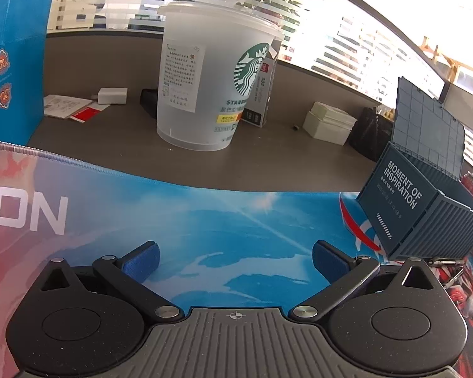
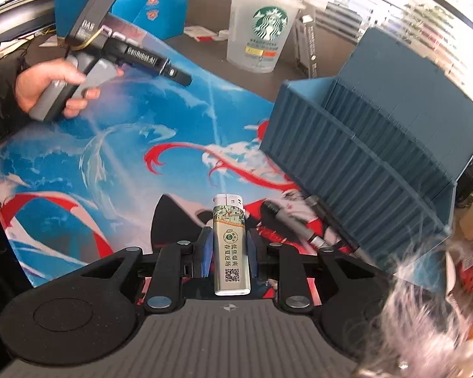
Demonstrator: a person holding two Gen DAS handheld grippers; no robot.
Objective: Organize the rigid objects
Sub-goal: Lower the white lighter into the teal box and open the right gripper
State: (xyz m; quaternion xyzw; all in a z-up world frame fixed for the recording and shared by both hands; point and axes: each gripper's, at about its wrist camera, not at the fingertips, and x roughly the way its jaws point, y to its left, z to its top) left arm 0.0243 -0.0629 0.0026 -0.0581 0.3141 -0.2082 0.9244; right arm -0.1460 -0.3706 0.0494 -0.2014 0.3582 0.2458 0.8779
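Clamped between the right gripper's (image 2: 229,249) pads, a lighter (image 2: 231,245) hangs at lower centre above a blue printed desk mat (image 2: 135,145); container-shaped box (image 2: 362,170) right, left gripper (image 1: 235,258) spread empty.

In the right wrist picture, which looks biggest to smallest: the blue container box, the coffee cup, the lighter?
1. Blue container box, clearly largest.
2. Coffee cup and lighter look about alike; the lighter, clamped in the right gripper, sits nearest the camera, so I won't rank them.

Container box (image 2: 362,157) on mat (image 2: 110,163), cup (image 2: 261,28) behind, pens (image 2: 299,223) before box
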